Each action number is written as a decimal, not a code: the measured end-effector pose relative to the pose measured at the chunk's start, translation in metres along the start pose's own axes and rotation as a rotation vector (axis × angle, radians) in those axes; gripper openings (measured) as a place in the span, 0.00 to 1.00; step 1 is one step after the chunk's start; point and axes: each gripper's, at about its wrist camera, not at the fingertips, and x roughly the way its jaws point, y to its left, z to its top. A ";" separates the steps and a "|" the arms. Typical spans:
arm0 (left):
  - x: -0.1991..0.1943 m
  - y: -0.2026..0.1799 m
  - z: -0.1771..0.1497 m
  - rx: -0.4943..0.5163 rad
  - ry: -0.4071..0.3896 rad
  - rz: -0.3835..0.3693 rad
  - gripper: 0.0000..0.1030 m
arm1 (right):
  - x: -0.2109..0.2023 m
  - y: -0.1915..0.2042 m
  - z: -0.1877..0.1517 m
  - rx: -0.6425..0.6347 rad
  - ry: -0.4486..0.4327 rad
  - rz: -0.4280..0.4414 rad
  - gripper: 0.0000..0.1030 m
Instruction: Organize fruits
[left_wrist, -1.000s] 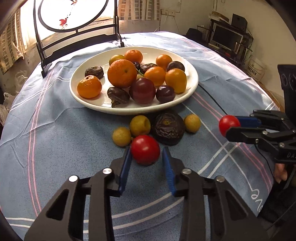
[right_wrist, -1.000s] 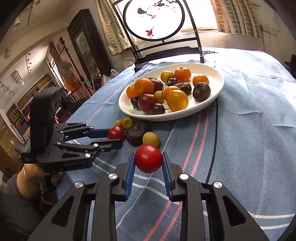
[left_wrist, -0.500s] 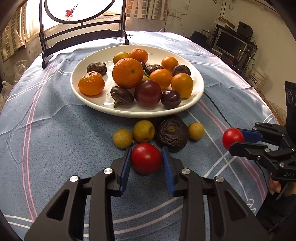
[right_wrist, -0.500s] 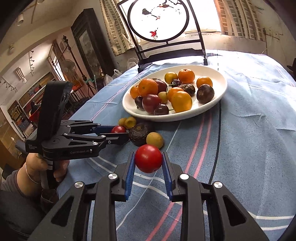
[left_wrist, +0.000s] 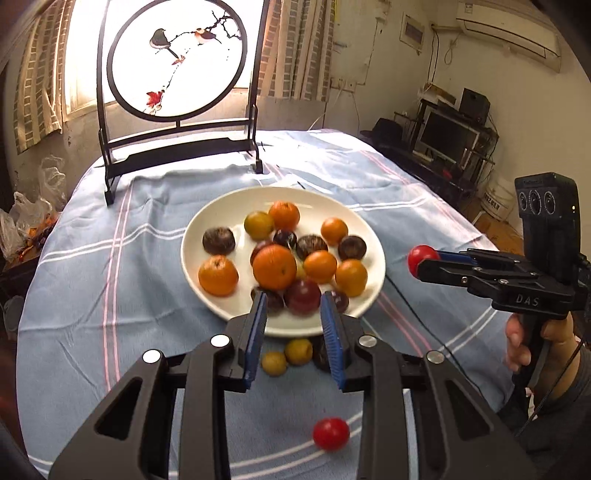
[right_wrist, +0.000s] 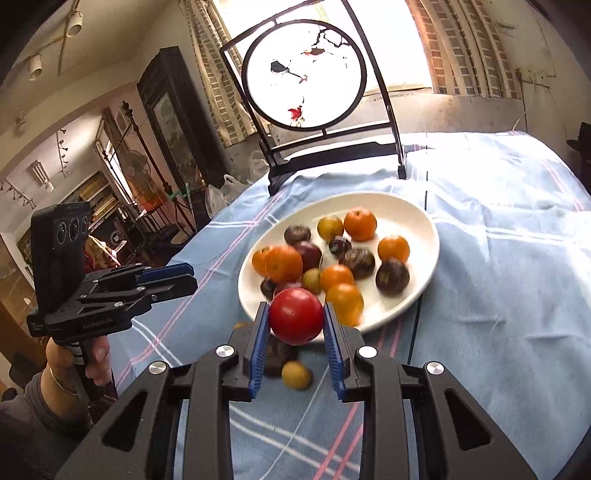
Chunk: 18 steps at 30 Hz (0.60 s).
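- A tomato (left_wrist: 330, 434) is sitting loose on the cloth (left_wrist: 110, 295), at 5 o'clock under the left gripper (left_wrist: 291, 328).
- The left gripper is hovering with narrow, empty jaws.
- The right gripper (right_wrist: 295, 332) is clamping a second tomato (right_wrist: 296, 315).
- The plate (right_wrist: 406, 314), at 12 o'clock, is carrying mixed fruit.

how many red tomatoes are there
2. One red tomato is clamped in the right tongs above the plate's near rim; the other lies loose on the tablecloth below the left tongs, which hold nothing.
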 end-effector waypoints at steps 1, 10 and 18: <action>0.005 0.003 0.009 -0.006 -0.006 0.001 0.28 | 0.005 -0.001 0.011 -0.005 -0.003 -0.008 0.28; 0.007 -0.004 -0.006 0.018 0.002 -0.018 0.28 | 0.020 0.000 0.009 -0.011 -0.004 0.015 0.28; -0.009 -0.033 -0.075 0.098 0.048 -0.017 0.29 | -0.004 0.006 -0.031 -0.003 0.000 0.028 0.28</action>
